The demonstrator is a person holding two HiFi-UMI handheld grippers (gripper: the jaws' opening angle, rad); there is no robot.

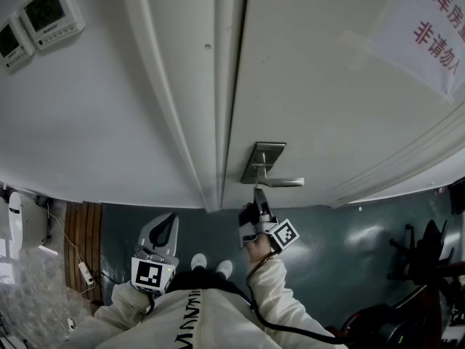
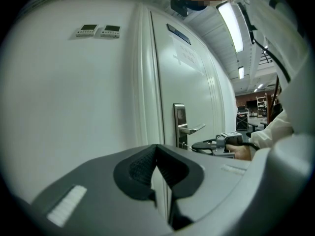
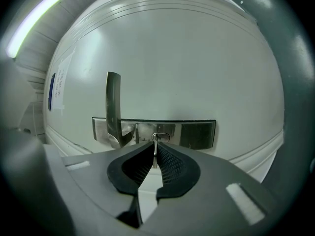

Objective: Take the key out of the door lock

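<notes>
Grey plastic jaws with black ribbed pads fill the bottom of the right gripper view. The right gripper [image 3: 155,146] is clamped on the small silver metal key [image 3: 155,156], whose thin edge stands upright between the 2 pad tips. The key's far end meets the brushed steel lock plate [image 3: 197,134], which runs across the middle of that frame on the white panelled door [image 3: 197,58]. At the plate's left end the steel lever handle [image 3: 113,107] points up the frame, just beside the jaws but apart from them.

In the head view this gripper reaches up from the lower centre to the lock plate just below the lever. It is held by a hand [image 1: 256,251] in a white jacket sleeve [image 1: 280,289], and its black-and-white marker cube [image 1: 285,234] faces right.

The left gripper [image 2: 156,154] has its jaws pressed together with nothing between them. In the head view it sits at the lower left of centre, well apart from the lock and in front of the wall beside the white door frame [image 1: 189,122].

2 white wall control panels with grey screens [image 1: 51,9] sit at the upper left of the head view. A white paper notice with red characters [image 1: 429,27] is stuck on the door at the upper right. Dark teal floor [image 1: 349,246] shows across the bottom, behind the person.
</notes>
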